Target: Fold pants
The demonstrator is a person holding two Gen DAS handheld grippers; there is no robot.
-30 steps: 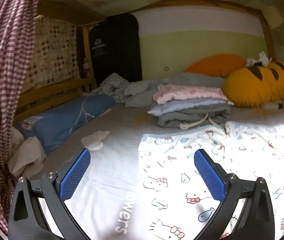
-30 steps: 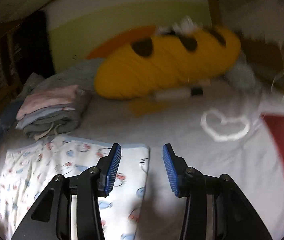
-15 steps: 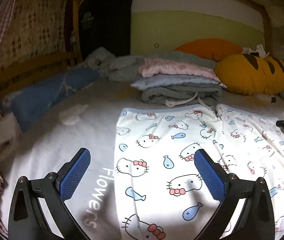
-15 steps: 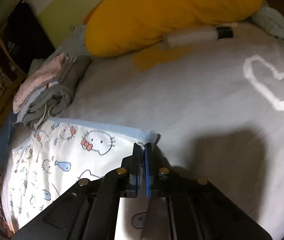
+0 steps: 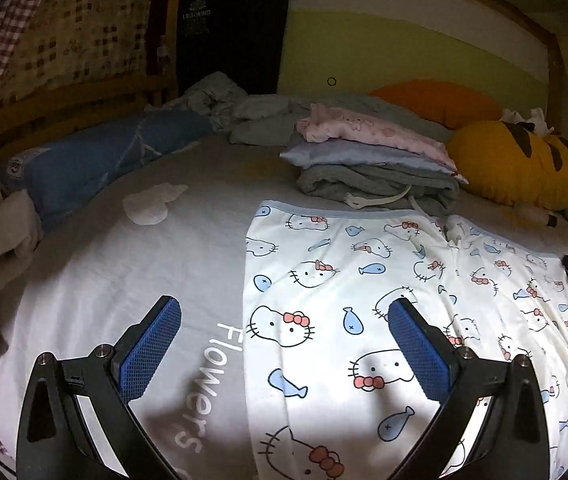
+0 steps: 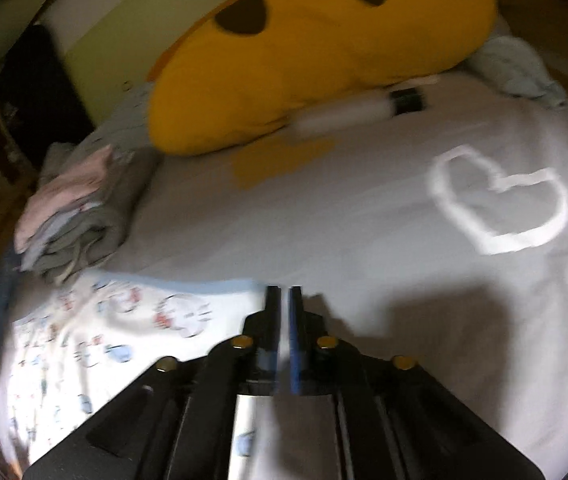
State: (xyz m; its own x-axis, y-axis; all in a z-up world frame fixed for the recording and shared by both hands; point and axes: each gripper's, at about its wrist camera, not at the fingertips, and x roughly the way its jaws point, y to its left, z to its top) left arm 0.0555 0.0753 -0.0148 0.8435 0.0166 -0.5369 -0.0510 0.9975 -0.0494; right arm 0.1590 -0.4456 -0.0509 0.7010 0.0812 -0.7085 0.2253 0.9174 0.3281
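The Hello Kitty print pants (image 5: 404, 312) lie spread flat on the grey bed sheet (image 5: 131, 280), occupying the 3 to 6 o'clock sector of the left wrist view, waistband edge toward 12 o'clock. The left gripper (image 5: 284, 344) hovers above the sheet with its jaws spread wide and nothing between them; its left blue pad (image 5: 149, 350) is over bare sheet beside the printed word "Flowers" (image 5: 207, 384), and its right pad is over the pants' left portion. In the right wrist view, which is motion-blurred, the right gripper (image 6: 284, 300) has its jaws drawn nearly together at the pants' (image 6: 123, 320) blue-trimmed corner; pale fabric appears in the narrow gap, so it is clamped on the pants. A stack of folded clothes (image 5: 376, 160) sits just beyond the waistband at 12 o'clock. A yellow plush pillow with dark stripes (image 6: 316, 48) lies at 12 o'clock in the right wrist view. A white heart outline (image 6: 500, 200) is printed on the sheet at 2 o'clock.
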